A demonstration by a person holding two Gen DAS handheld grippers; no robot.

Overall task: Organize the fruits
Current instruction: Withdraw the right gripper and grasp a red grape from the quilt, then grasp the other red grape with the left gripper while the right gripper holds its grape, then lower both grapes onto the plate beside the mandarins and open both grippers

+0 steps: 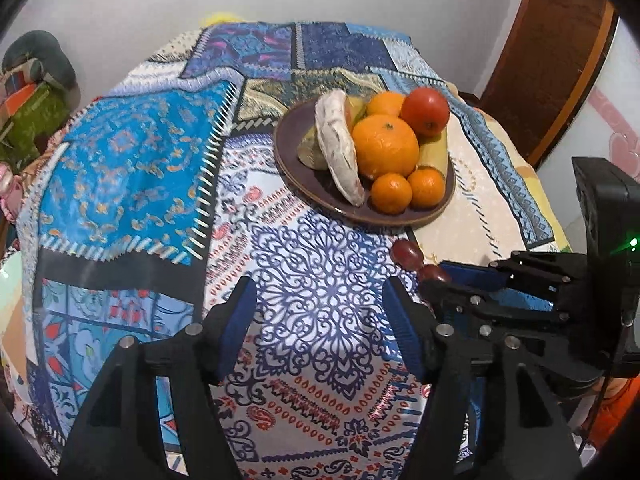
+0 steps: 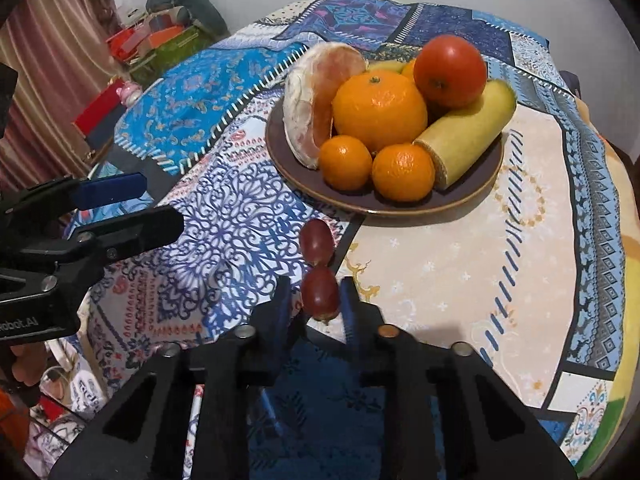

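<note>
Gripping two red grapes (image 2: 319, 268), your right gripper (image 2: 316, 296) has its jaws clamped on the nearer one, while the farther one juts out past the fingertips, above the patterned tablecloth (image 2: 224, 216). Your left gripper (image 1: 320, 308) stands released, jaws spread wide with only cloth between them, just left of the right one. Farther off, the brown plate (image 2: 472, 196) carries three oranges, a red tomato (image 2: 450, 70), a peeled citrus half (image 2: 316, 104) and a yellow cut fruit (image 2: 468, 136). Grapes sit near the plate's near rim, not touching it.
</note>
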